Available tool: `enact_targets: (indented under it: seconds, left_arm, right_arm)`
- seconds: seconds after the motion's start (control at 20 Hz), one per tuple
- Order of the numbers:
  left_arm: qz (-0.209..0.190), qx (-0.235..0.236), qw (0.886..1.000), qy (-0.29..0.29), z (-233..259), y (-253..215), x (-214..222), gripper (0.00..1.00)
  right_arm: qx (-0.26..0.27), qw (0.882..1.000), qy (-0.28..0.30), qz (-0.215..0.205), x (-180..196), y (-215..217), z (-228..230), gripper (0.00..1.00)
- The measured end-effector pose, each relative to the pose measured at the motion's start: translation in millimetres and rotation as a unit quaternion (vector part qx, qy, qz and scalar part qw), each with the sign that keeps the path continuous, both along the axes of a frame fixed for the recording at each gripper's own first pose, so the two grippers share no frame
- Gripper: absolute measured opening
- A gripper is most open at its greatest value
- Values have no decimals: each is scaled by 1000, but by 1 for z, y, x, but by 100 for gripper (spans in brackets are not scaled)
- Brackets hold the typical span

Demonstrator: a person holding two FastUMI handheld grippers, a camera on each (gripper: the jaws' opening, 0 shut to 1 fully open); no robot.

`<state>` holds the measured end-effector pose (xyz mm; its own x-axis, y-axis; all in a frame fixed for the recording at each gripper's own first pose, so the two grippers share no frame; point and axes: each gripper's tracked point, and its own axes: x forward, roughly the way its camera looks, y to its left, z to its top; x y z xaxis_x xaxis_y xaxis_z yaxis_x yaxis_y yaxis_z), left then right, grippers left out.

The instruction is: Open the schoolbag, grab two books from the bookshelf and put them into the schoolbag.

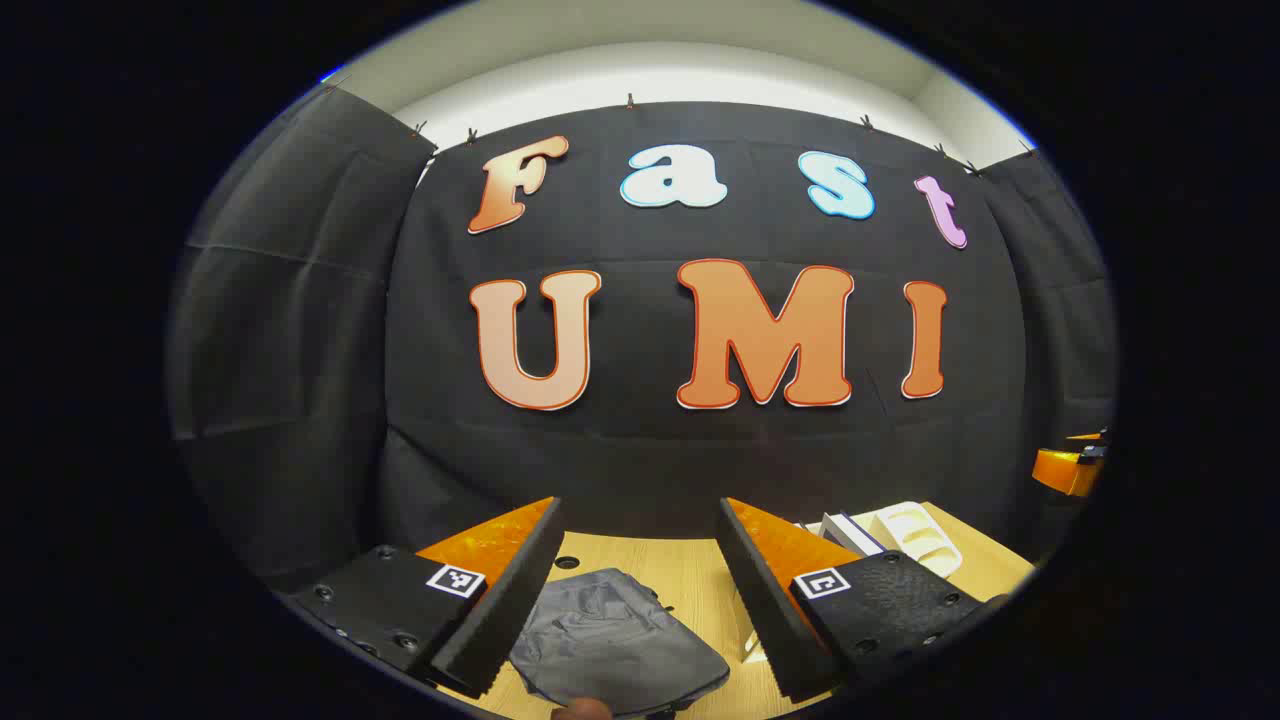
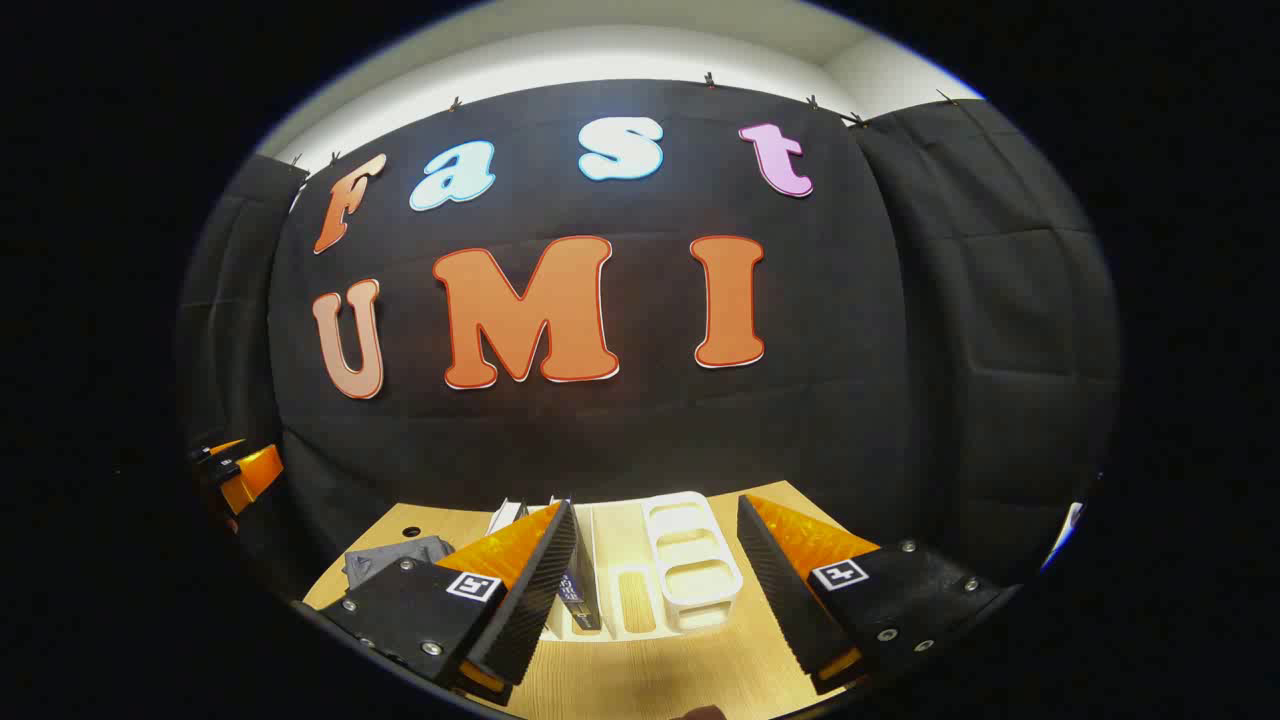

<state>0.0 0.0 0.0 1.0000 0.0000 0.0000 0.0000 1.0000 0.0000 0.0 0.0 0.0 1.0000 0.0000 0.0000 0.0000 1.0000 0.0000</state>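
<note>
Schoolbag (image 1: 615, 640) seen first in the left gripper view: grey, slumped flat and creased on the wooden table (image 1: 690, 570), straight ahead and low between the fingers of the left gripper (image 1: 640, 600). Fingers spread wide, nothing held, well above the bag. Soft cloth by the look of it, probably light and floppy, likely to sag and slide on smooth wood rather than stay put; best pinched at a fold or at the zipper pull, though no pull or zip line can be made out from here. Off to the right, white bookshelf (image 1: 915, 535) with books (image 1: 845, 530) standing beside its slots, and farther right at the edge a part of the other gripper

Then the right gripper view: right gripper (image 2: 655, 590) also wide apart and empty, hovering over the table (image 2: 640, 670) and aimed at the bookshelf (image 2: 690, 560), a white plastic rack with open compartments. Books (image 2: 577, 598) upright in the left part of the rack, one dark spine partly hidden behind the left finger; exact count hard to tell. Stiff and thin, probably moderate in weight, covers possibly slick; best taken across the spine or upper edge so both pads bear on flat faces. Rack looks light and may shift or tip if a book drags. Schoolbag (image 2: 395, 558) at left on the table, near the rack but apart from it, apparently not yet opened
</note>
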Motion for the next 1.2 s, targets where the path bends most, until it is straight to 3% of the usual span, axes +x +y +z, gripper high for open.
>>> enact_targets:
  seconds: [0.95, 1.2]
  left_arm:
    - [1, 1, 1000, -2, 5, 3, -2, 96]
    - [6, 35, 999, 3, -6, 8, 1, 96]
  right_arm:
    - [1, 1000, -13, -5, -8, -8, 9, 97]
    - [0, 1000, -5, -4, -9, -8, 3, 97]
